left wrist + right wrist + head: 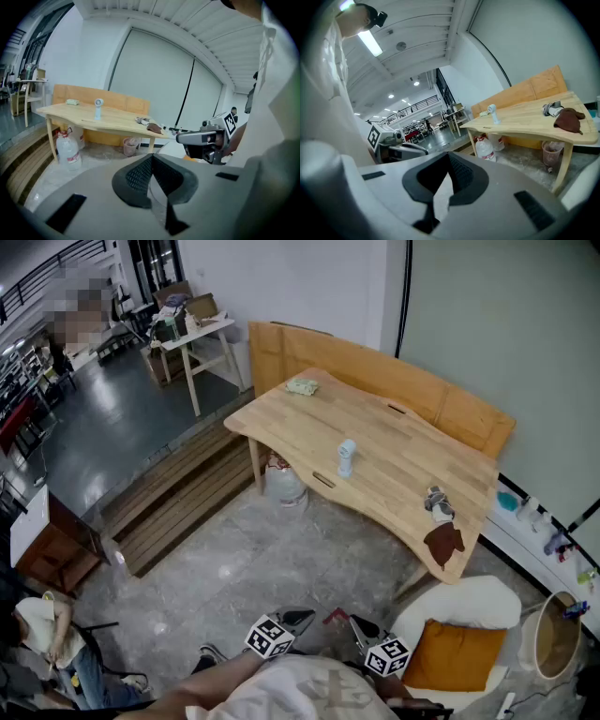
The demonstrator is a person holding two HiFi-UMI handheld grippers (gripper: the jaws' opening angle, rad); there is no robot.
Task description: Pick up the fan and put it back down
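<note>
Fan (346,457) pickup has not begun, we judge. Our left gripper (298,619) and right gripper (361,626) are both closed on nothing and held low at the frame's bottom edge, well apart from the table (403,465). It stands upright mid-table, near frame centre, with its long axis vertical. Its round head seemingly faces us, leaving the stem free for a side grasp.
</note>
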